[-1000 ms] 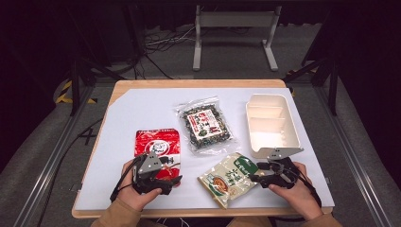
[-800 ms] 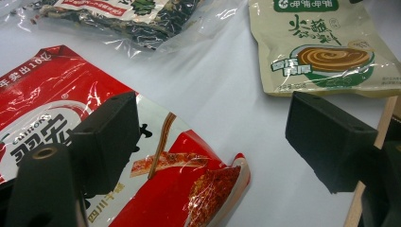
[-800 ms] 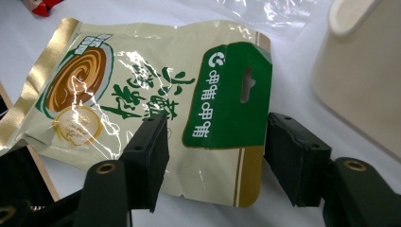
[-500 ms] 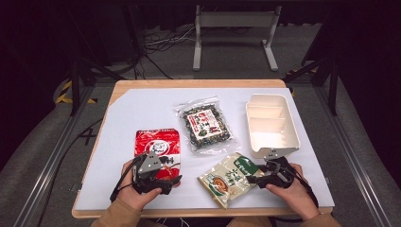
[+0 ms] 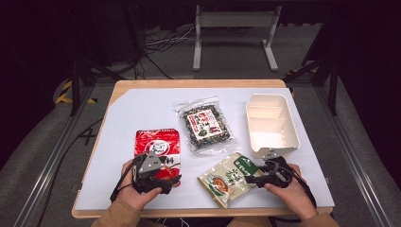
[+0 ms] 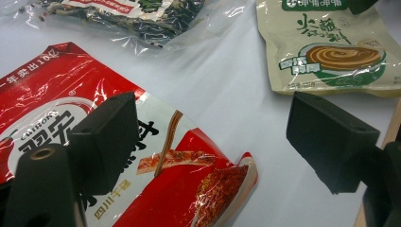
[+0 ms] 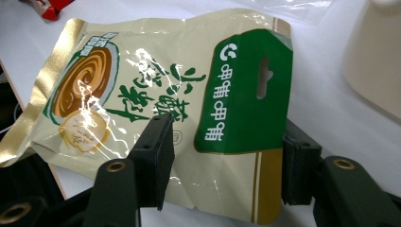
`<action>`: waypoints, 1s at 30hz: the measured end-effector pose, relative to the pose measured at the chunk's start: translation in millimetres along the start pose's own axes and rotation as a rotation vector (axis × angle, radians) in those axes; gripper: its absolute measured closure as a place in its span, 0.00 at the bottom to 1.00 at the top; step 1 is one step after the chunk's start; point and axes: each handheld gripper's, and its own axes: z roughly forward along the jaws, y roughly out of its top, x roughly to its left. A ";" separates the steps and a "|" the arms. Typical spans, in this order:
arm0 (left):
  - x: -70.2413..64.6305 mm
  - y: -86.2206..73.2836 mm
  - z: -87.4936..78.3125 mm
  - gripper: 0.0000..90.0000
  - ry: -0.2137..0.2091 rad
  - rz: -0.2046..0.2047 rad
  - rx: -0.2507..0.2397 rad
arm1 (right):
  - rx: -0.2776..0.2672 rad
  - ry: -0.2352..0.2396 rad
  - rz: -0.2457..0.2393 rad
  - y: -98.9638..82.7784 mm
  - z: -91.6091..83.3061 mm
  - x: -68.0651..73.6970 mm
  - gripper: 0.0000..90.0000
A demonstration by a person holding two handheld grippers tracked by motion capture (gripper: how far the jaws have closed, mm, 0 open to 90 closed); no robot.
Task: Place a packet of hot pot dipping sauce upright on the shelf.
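Right gripper (image 7: 222, 156) jaws have just been closing around the beige pouch (image 7: 156, 94), pads not yet pressing; left gripper (image 6: 213, 142) is hovering open over the red packet (image 6: 56, 109); next: grip, lift toward the white tray (image 5: 272, 124).

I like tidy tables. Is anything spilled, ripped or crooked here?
Nothing spilled or torn. The three packets lie flat, each at its own slant: red packet, seaweed packet, beige packet. The white box sits upright.

clear bag of dark dried stuff (image 5: 206, 125) sits mid worktop (image 5: 142, 109), cream divided box (image 5: 271, 125) off at 3 o'clock
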 end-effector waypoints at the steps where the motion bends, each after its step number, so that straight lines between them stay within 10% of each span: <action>1: 0.0 0.0 0.0 0.21 0.001 -0.001 0.000 | -0.001 0.005 0.003 0.3 -0.3 0.3 0.52; 10: -0.5 0.0 0.3 0.21 0.002 -0.002 0.000 | -0.003 0.043 -0.006 1.4 -2.1 4.7 0.63; 30: 0.6 -0.2 0.9 0.20 0.005 -0.009 -0.006 | 0.053 -0.069 -0.150 1.4 2.9 11.5 0.99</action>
